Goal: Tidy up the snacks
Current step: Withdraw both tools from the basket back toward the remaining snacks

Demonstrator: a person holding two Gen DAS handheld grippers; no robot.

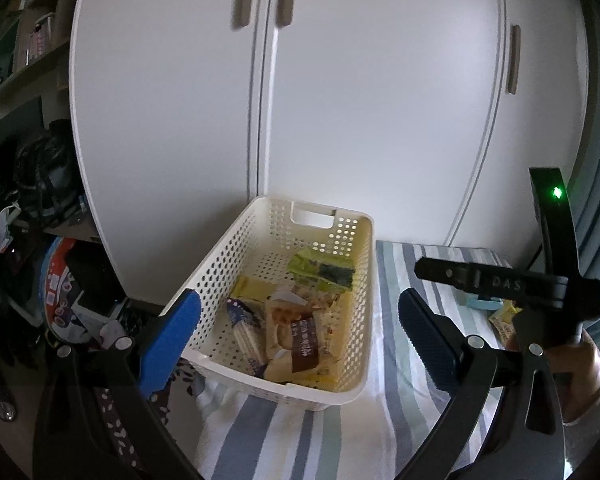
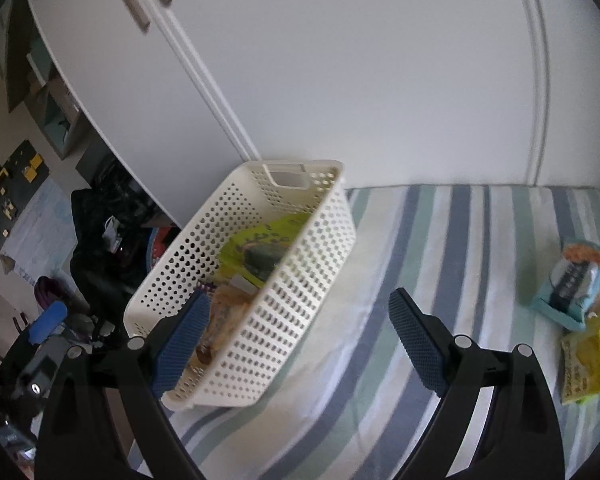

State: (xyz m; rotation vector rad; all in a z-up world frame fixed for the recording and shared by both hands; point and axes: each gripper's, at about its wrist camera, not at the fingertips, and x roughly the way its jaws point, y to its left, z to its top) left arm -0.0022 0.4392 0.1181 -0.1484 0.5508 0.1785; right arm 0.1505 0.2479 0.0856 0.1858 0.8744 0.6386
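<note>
On the striped bed [image 2: 400, 240], two loose snack packets are lying at about three o'clock from the right gripper [image 2: 296, 340], whose jaws are standing wide apart and carrying nothing. The blue packet [image 2: 580, 284] sits farther off, the yellow-green packet [image 2: 588, 360] just beside and nearer, both tilted. The white perforated basket [image 2: 300, 280], long axis running toward twelve o'clock, is sitting at eleven o'clock, already holding wrapped snacks [image 1: 296, 320]. The left gripper [image 1: 300, 328] is hovering open and empty over the basket, so the right one seems nearer the packets. Only "DAS" on the right gripper's body is readable; wrapper print is too blurred.
</note>
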